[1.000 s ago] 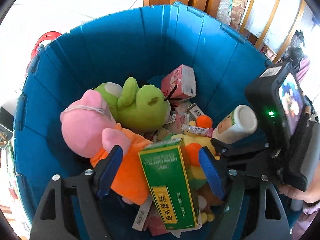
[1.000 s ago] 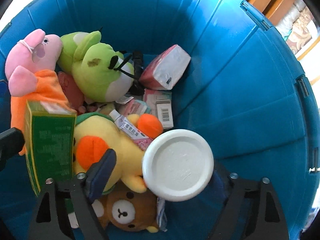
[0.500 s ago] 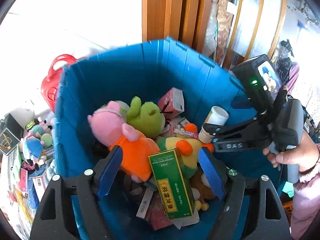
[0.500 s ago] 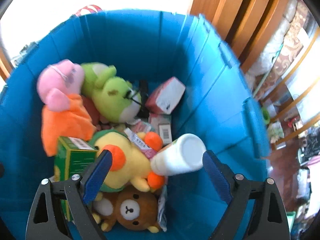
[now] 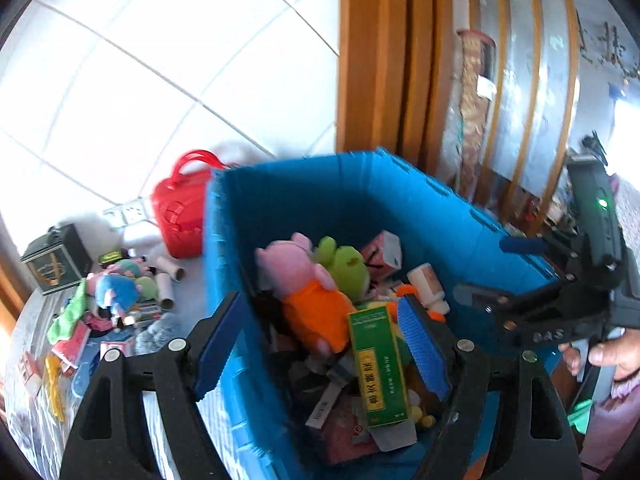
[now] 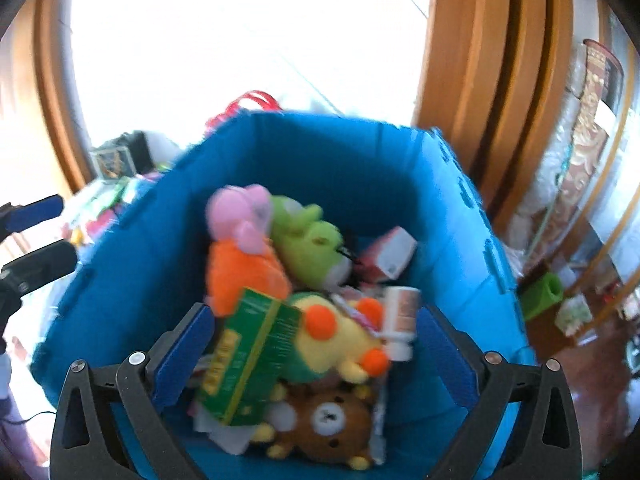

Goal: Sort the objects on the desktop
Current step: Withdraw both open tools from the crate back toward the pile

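Note:
A blue bin (image 5: 360, 200) (image 6: 320, 152) holds a pink pig plush (image 5: 296, 268), a green frog plush (image 5: 344, 268), a green box (image 5: 378, 364) (image 6: 252, 344), a yellow plush (image 6: 336, 336), a brown bear (image 6: 328, 424) and a white bottle (image 5: 428, 284) (image 6: 402, 316). My left gripper (image 5: 320, 344) hangs open above the bin's near left wall, nothing between its pads. My right gripper (image 6: 314, 360) (image 5: 496, 268) is above the bin, its jaws opening with nothing between them. The bottle lies loose among the toys below.
Left of the bin, the table (image 5: 192, 292) carries several small toys (image 5: 116, 292), cardboard tubes (image 5: 168, 276), a dark tin (image 5: 56, 258) and a red bag (image 5: 180, 216). Wooden frames (image 5: 376, 60) stand behind. A person's hand (image 5: 608, 356) holds the right gripper.
Both grippers have risen and drawn back from inside the bin. The right jaws have spread wider, and the white bottle they held now lies in the bin.

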`<state>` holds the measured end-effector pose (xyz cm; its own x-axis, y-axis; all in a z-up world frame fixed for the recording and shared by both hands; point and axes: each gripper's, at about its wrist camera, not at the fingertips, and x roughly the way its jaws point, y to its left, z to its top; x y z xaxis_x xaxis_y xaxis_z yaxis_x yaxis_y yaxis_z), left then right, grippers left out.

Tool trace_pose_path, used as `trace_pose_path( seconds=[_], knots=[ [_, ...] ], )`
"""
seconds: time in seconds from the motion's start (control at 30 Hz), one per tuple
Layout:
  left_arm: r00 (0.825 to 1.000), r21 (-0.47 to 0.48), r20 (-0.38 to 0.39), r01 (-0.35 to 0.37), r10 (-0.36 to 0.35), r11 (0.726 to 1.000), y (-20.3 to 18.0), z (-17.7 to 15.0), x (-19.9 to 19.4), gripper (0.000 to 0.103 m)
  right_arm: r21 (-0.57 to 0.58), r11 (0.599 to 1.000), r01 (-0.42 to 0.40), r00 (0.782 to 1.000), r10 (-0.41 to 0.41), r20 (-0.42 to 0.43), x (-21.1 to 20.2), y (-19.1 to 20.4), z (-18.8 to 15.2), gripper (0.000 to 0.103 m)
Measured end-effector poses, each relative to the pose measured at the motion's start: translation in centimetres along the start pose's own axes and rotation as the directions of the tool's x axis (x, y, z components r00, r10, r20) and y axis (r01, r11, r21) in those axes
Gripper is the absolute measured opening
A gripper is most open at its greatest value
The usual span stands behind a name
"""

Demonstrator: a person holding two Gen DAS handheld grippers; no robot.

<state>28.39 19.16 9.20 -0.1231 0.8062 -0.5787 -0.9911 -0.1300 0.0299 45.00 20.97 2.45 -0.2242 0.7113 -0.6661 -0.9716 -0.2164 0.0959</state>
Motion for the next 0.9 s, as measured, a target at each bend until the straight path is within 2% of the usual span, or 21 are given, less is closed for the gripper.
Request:
trace_pose_path(
  seconds=[0.17,0.37,0.5,0.63,0.73,0.9],
  knots=[
    [0.993,-0.051,0.065,-0.091,0.094,0.995,2.8,-1.6,-3.3,0.078,0.018,0.998,-0.065,0.995,0.063,0.080,-1.9,3.1,-0.4,0.103],
    [0.986,-0.143,0.083,-0.130,0.142,0.981,8.5,-4.2,-6.3,0.078,0.041,0.993,-0.112,0.981,0.104,0.163,-3.7,8.0,-0.2,0.103],
    [0.980,-0.202,0.087,-0.159,0.180,0.966,13.8,-6.8,-8.6,0.078,0.048,0.987,-0.155,0.962,0.140,0.235,-4.8,13.2,0.4,0.103],
    [0.971,-0.239,0.103,-0.187,0.217,0.953,20.2,-10.3,-11.5,0.078,0.035,0.977,-0.210,0.944,0.194,0.267,-5.2,18.9,1.1,0.103],
    [0.965,-0.274,0.090,-0.215,0.247,0.938,25.1,-13.1,-13.4,0.078,0.031,0.967,-0.254,0.935,0.237,0.265,-4.6,23.9,1.7,0.103],
    [0.957,-0.278,-0.003,-0.280,0.291,0.919,33.3,-17.6,-15.1,0.078,0.035,0.971,-0.238,0.941,0.222,0.254,-2.4,31.5,1.9,0.103]
  ],
)
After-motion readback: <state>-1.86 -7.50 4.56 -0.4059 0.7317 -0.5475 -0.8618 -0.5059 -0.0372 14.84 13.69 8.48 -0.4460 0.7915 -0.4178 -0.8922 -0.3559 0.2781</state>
